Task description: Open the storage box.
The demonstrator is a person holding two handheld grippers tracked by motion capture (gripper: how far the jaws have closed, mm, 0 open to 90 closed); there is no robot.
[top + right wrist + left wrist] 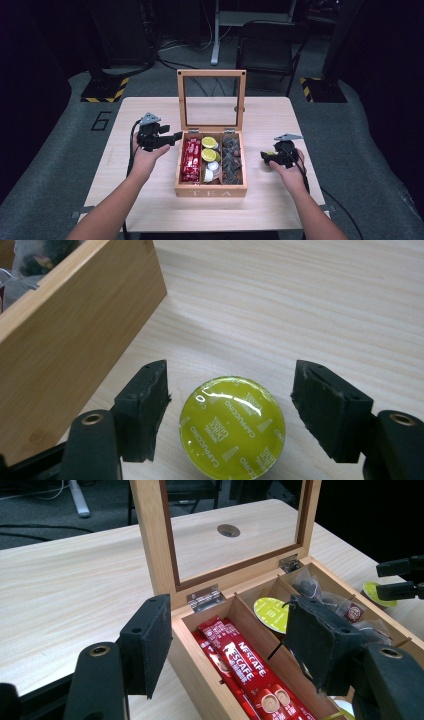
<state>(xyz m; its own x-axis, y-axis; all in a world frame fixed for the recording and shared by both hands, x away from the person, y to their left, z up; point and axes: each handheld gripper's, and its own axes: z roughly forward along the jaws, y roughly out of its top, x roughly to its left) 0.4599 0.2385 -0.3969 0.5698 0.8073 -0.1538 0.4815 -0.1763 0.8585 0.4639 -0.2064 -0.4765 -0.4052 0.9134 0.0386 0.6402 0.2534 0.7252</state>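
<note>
The green cappuccino capsule (232,429) sits foil-side up on the pale wooden table (150,200), just to the right of the wooden tea box (211,190) and close to its outer wall. The right gripper (230,410) is down at the capsule with a jaw on either side of it, and there is a clear gap between each pad and the capsule's rim, so the grip is released and the capsule rests on the table by itself. From the high view the same gripper (272,157) is low beside the box's right side, the person's right hand (290,167) behind it.

The left gripper (227,650) hangs over the front left corner of the box, jaws apart and nothing between them. In the high view it (167,140) is just left of the box, the left hand (147,155) wrapped around its body.

The box stands with its glass-paned lid (211,100) raised upright at the back. Its left compartment holds red Nescafé sachets (245,672) lying lengthwise. The middle compartment holds more green capsules (209,148) and a couple of white ones (211,171). The right compartment is packed with dark tea bags in clear wrappers (232,160).

A dark folding chair (270,47) stands beyond the far edge of the table.
</note>
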